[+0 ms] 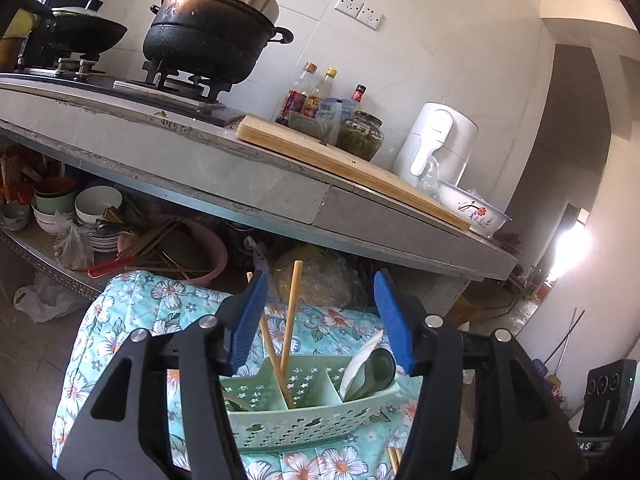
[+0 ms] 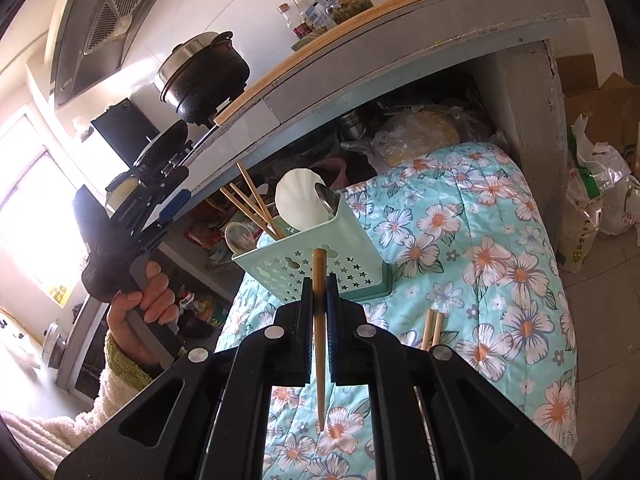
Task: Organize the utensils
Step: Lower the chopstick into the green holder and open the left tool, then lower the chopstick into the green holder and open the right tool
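Covering the low surface — floral quilt (image 2: 480, 240) under grey counter (image 1: 248, 184).

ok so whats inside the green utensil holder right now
The green utensil holder holds wooden chopsticks, a white spoon and a metal spoon. Its walls hide their lower ends.

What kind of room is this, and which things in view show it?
Most likely a lived-in home kitchen. A blackened pot sits on a gas stove, sauce bottles stand by a wooden cutting board on the counter, and bowls are stacked on the shelf beneath.
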`<action>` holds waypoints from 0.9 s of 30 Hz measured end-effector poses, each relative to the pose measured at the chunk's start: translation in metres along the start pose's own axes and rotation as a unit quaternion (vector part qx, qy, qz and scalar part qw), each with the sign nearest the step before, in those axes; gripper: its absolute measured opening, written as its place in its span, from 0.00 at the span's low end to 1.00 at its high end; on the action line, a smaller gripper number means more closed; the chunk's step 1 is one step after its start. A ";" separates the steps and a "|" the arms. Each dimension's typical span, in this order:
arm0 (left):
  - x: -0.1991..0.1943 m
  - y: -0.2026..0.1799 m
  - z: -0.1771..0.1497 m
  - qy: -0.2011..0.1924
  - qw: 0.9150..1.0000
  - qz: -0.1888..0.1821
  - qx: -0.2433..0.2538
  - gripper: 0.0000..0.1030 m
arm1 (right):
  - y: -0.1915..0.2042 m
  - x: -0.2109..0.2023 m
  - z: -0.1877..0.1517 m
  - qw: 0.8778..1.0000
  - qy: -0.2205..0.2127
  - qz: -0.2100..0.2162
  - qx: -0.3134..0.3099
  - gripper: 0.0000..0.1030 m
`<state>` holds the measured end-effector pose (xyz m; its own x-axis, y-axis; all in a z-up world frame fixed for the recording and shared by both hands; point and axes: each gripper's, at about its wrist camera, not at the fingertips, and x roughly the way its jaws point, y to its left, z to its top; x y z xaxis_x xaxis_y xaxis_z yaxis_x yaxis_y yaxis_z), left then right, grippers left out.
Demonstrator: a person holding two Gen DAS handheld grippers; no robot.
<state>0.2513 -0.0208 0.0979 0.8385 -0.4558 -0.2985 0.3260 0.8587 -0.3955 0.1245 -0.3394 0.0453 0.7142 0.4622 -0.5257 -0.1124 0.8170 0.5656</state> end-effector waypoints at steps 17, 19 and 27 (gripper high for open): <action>-0.047 0.005 -0.060 0.098 0.989 0.098 0.055 0.72 | 0.092 -0.009 0.088 0.984 -0.112 -0.007 -0.137 0.06; -0.046 0.006 -0.066 0.114 0.985 0.112 0.065 0.73 | 0.104 -0.004 0.100 0.981 -0.126 -0.008 -0.148 0.06; -0.041 0.016 -0.079 0.156 0.975 0.143 0.060 0.77 | 0.140 0.042 0.132 0.970 -0.152 -0.024 -0.191 0.06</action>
<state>0.1876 -0.0071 0.0348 0.7342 -0.2275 -0.6396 0.1631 0.9737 -0.1592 0.2301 -0.2516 0.1866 0.8886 0.3454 -0.3019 -0.2803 0.9298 0.2387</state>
